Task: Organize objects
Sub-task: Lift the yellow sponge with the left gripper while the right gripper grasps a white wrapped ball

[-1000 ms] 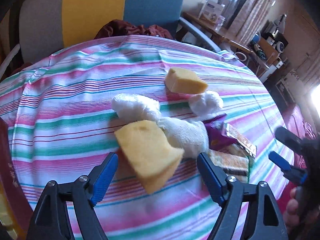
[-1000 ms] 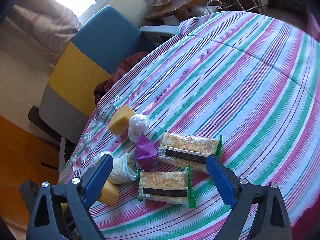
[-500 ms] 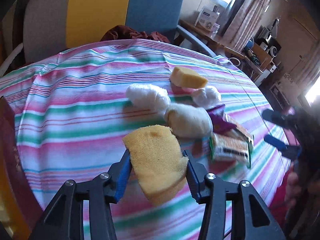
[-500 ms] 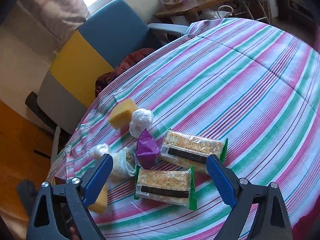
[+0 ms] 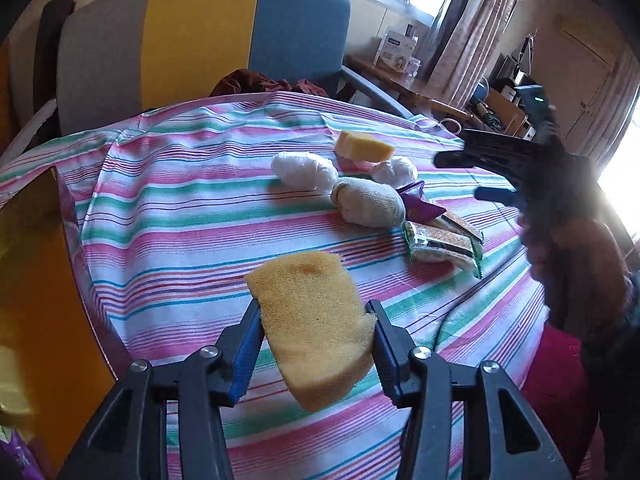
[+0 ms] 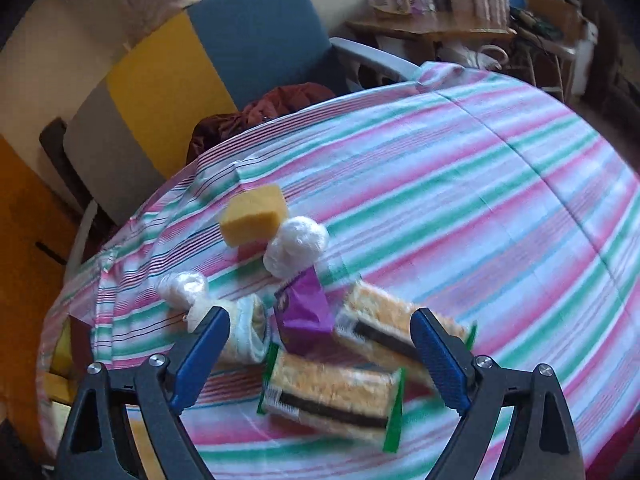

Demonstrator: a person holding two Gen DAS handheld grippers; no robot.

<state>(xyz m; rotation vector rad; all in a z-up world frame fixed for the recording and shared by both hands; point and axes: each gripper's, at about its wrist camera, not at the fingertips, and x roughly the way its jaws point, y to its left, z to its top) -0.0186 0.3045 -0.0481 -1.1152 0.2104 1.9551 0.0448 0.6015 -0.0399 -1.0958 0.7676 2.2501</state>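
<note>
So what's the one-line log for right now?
left gripper: shut on sponge, lifted | right gripper: open over cracker packs | table: second sponge, sock

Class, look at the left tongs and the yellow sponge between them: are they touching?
Touching. In the left wrist view, both blue pads of the left tongs press against the sides of the yellow sponge, which hangs lifted above the striped tablecloth.

Your surface (image 5: pixel 180 216) wears a pink, green and white striped cloth. On it you have a yellow sponge (image 6: pixel 253 215) beside a white plastic-wrapped ball (image 6: pixel 295 245), a second wrapped ball (image 5: pixel 303 169), a rolled sock (image 5: pixel 368 202), a purple packet (image 6: pixel 306 312), and two cracker packs (image 6: pixel 332 394) lying side by side.
</note>
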